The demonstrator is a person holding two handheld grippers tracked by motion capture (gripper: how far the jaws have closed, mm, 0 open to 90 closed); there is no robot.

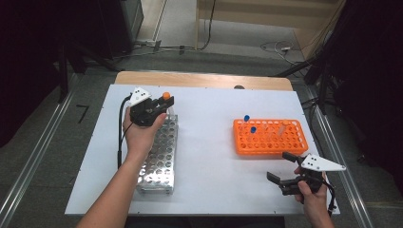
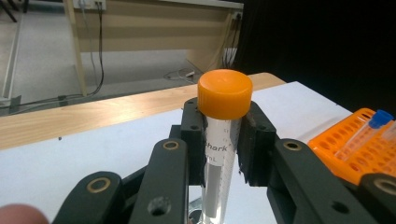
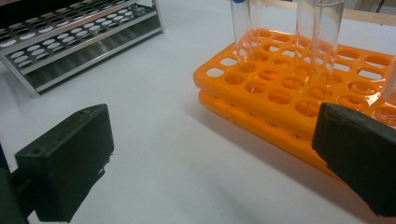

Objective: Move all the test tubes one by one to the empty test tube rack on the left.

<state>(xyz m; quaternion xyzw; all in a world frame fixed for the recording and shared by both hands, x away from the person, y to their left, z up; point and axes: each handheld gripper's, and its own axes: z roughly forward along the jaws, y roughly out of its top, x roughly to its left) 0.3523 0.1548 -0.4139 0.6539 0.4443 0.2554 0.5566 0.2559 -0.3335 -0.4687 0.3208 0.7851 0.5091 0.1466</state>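
Observation:
My left gripper (image 1: 165,105) is shut on a clear orange-capped tube (image 2: 223,140), which it holds upright over the far end of the metal rack (image 1: 159,156). The orange cap (image 1: 166,96) shows just above the jaws. In the left gripper view both pads (image 2: 251,140) press on the tube below its cap. Near the table's front right, my right gripper (image 1: 280,167) stands open with nothing between its fingers (image 3: 70,163), just in front of the orange rack (image 1: 270,137). That rack holds two blue-capped tubes (image 1: 246,118) and a few clear uncapped ones (image 3: 327,42).
A white sheet (image 1: 209,142) covers the table, with a wooden strip (image 1: 204,80) along its far edge. Cables lie on the floor beyond. The metal rack (image 3: 70,42) lies left of the orange rack (image 3: 289,93) with bare sheet between them.

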